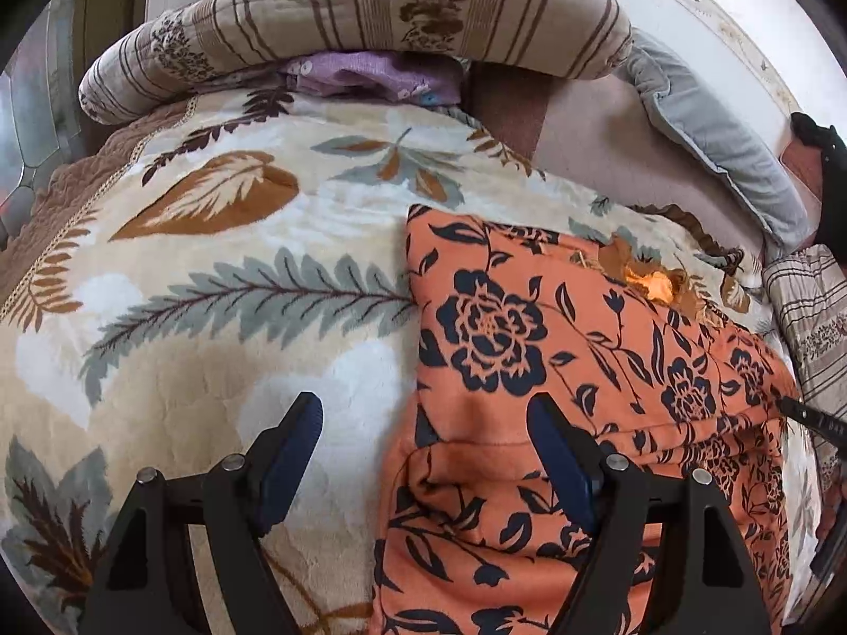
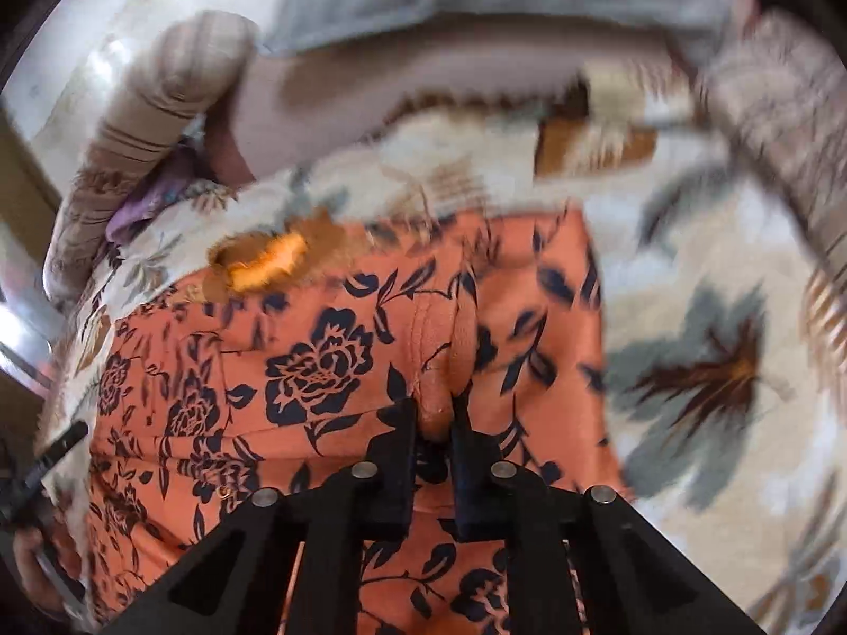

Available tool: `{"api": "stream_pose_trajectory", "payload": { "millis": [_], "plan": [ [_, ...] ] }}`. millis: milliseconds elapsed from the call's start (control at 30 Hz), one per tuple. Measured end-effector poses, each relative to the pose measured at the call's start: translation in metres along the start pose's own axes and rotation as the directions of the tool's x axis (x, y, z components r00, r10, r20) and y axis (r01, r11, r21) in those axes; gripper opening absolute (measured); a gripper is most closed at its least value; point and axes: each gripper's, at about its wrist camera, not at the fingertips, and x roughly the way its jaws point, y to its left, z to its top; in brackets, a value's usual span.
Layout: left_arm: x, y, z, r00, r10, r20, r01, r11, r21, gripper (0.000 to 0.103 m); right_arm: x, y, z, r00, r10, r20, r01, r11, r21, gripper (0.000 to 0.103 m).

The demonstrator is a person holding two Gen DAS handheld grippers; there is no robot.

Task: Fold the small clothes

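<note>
An orange garment with a dark floral print [image 1: 529, 349] lies on a leaf-patterned blanket [image 1: 212, 264]. My left gripper [image 1: 423, 418] is open, hovering over the garment's left edge, one finger over the blanket and one over the cloth. My right gripper [image 2: 433, 413] is shut on a pinched fold of the orange garment [image 2: 317, 370], which bunches up between its fingers. The right wrist view is blurred by motion.
A striped floral quilt roll [image 1: 370, 16] lies at the far side of the bed, with purple cloth [image 1: 370, 76] beneath it. A grey cushion [image 1: 714, 143] lies at the right. A torn hole [image 1: 646, 278] shows in the blanket beside the garment.
</note>
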Motion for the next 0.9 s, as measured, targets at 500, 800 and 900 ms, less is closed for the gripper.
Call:
{"api": "stream_pose_trajectory", "payload": {
  "millis": [500, 800, 900],
  "plan": [
    [0.043, -0.019, -0.003, 0.982, 0.136, -0.127, -0.122, 0.986, 0.114, 0.082, -0.009, -0.004, 0.029, 0.966, 0.224, 0.127, -0.240, 0.962, 0.130, 0.090],
    [0.044, -0.017, -0.003, 0.984, 0.129, -0.125, -0.114, 0.986, 0.119, 0.086, 0.079, -0.058, 0.037, 0.932, 0.344, 0.111, -0.355, 0.814, 0.459, 0.085],
    [0.045, -0.016, -0.004, 0.985, 0.132, -0.109, -0.119, 0.986, 0.120, 0.088, 0.067, -0.038, 0.043, 0.892, 0.432, 0.134, -0.450, 0.815, 0.364, 0.085]
  ]
}}
